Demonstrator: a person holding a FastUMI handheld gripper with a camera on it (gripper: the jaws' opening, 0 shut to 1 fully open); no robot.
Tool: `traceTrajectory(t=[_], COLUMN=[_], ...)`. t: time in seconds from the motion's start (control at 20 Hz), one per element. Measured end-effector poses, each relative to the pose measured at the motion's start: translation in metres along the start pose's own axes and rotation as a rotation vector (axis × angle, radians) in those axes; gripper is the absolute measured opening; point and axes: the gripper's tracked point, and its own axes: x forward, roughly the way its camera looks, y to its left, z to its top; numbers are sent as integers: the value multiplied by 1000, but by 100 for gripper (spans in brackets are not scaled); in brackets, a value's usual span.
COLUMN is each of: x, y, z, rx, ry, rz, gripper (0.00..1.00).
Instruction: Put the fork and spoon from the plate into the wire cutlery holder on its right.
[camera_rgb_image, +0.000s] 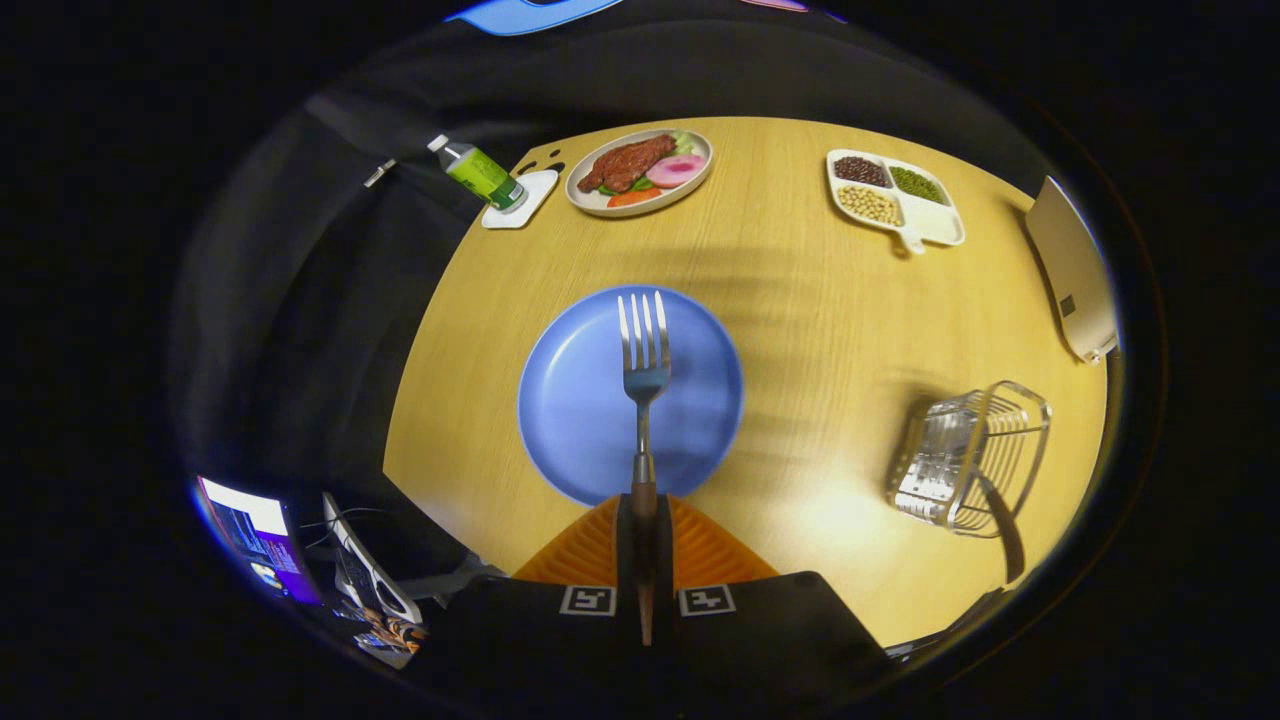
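My gripper (642, 520) is shut on the handle of a metal fork (643, 365), which points straight ahead with its tines raised over the blue plate (570, 400). The plate lies on the wooden table (820, 320) just beyond the fingers, and its visible surface is bare. The wire cutlery holder (965, 455) stands to the right of the plate, near the table's right edge, with a dark handle (1005, 535) leaning out of it toward me.
At the table's far side sit a plate of food (640, 170), a green bottle (480, 175) on a white coaster, and a divided tray of beans (893, 195). A tan flat object (1075, 270) lies beyond the holder. A screen (255, 535) glows low on the left, off the table.
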Motion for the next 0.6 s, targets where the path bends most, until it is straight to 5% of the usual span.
traceTrajectory(t=[0.3,0.6], x=[-76,-108], y=[-71,-133], z=[5,-13], rx=[-35,-64], ry=[15,167], rz=[-74,-117], gripper=[8,8])
